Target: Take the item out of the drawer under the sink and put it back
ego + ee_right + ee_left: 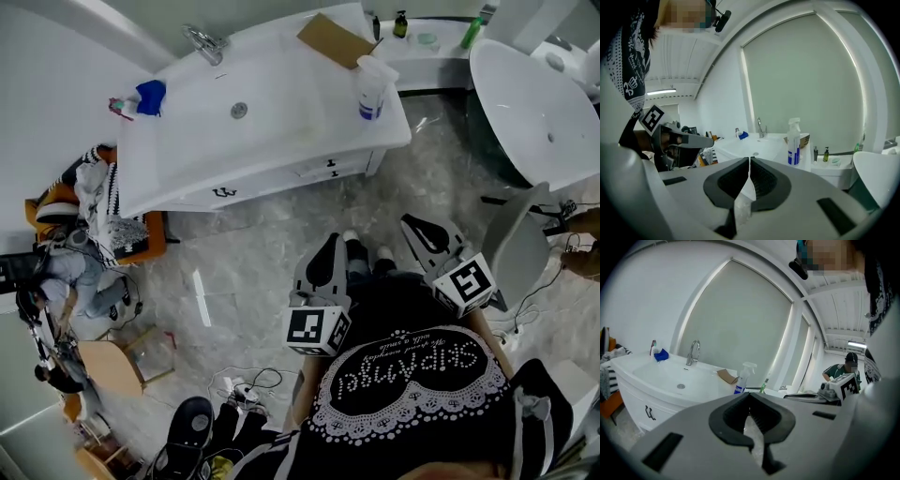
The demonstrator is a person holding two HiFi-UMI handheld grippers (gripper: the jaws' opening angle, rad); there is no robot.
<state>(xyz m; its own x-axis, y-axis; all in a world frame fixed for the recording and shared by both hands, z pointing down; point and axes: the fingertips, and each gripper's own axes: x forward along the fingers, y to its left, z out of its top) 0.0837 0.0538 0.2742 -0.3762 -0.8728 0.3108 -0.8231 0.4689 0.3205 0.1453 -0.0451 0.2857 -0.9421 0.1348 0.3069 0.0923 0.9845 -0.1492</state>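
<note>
Head view only: the closed drawer fronts [272,180] under the sink [234,84] face both grippers, ahead of them and well apart, across bare floor; the item to be taken out shows in no view. Left gripper view: one dark drawer handle [649,412] appears ahead and to the left of the jaws, and a person in green [846,370] stands far off to the right, seen in no other view. Right gripper view: the drawers are hidden behind the gripper body; the spray bottle [793,140] stands ahead, just right of the jaw line, with the tap [760,126] beyond it. Left gripper [330,242] [749,399]: jaw tips meet, nothing between them, only floor shows through the gap below the tips. Right gripper [410,223] [749,161]: jaws closed tip to tip, holding nothing. Both touch no object, side by side and apart.
</note>
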